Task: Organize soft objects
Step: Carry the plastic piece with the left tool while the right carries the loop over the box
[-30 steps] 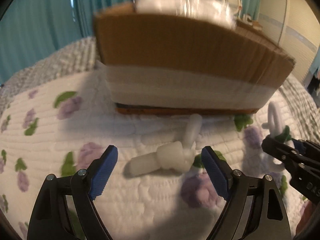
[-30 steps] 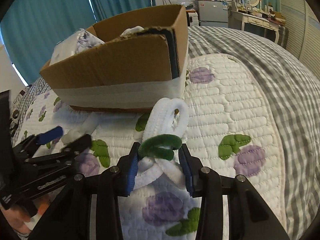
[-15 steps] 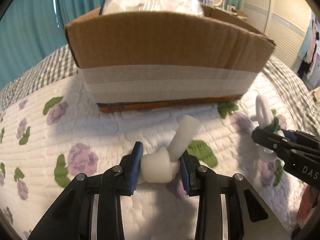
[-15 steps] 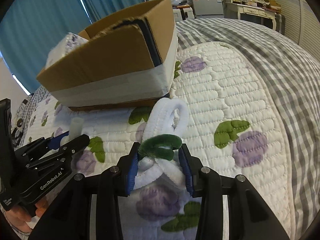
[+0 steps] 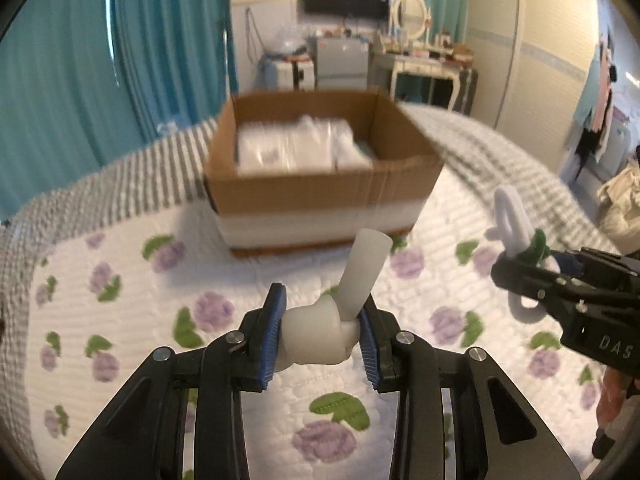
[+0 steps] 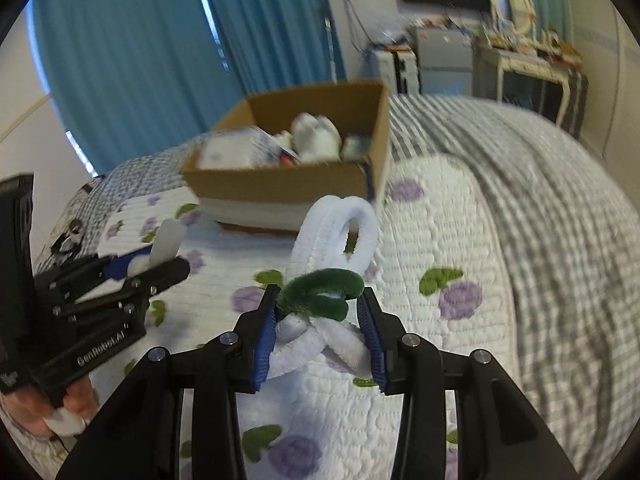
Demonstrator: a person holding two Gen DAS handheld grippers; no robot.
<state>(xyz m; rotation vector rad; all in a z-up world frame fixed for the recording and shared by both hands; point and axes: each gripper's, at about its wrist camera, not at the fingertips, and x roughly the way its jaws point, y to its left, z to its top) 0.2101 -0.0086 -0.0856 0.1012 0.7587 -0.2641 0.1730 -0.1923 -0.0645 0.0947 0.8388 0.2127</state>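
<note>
Grippers both loaded, held above quilt in front of box

Left hand-held gripper (image 5: pixel 322 334): blue pads clamped on the knotted middle of a white foam tube (image 5: pixel 340 312). One free end of the tube slants up and to the right, toward the cardboard box (image 5: pixel 320 190). The knot sits squarely between the pads, touching both. The tube is off the bed, with the floral quilt (image 5: pixel 132 292) visible beneath it.

Right hand-held gripper (image 6: pixel 322 330): pads clamped on a white fuzzy loop toy (image 6: pixel 336 236) with a green fuzzy band (image 6: pixel 320 294) wound around its waist. The large white loop stands up ahead of the fingertips; smaller white loops cross below the green band, between the pads. In the left wrist view the same toy shows at the right, loop upright, at the tip of the right hand-held gripper (image 5: pixel 520 268).

Box: open-topped, brown, with a white band around its lower wall, resting on the bed beyond both grippers. Inside: clear-wrapped white packs (image 5: pixel 292 146) and, in the right wrist view, a white plush item (image 6: pixel 316 138) near the right wall. Contents blurred; no finer detail readable.

Bed: grey-and-white checked blanket (image 6: pixel 540 200) lies right of and behind the quilt. Teal curtains (image 5: pixel 120 48) hang behind the bed.
</note>
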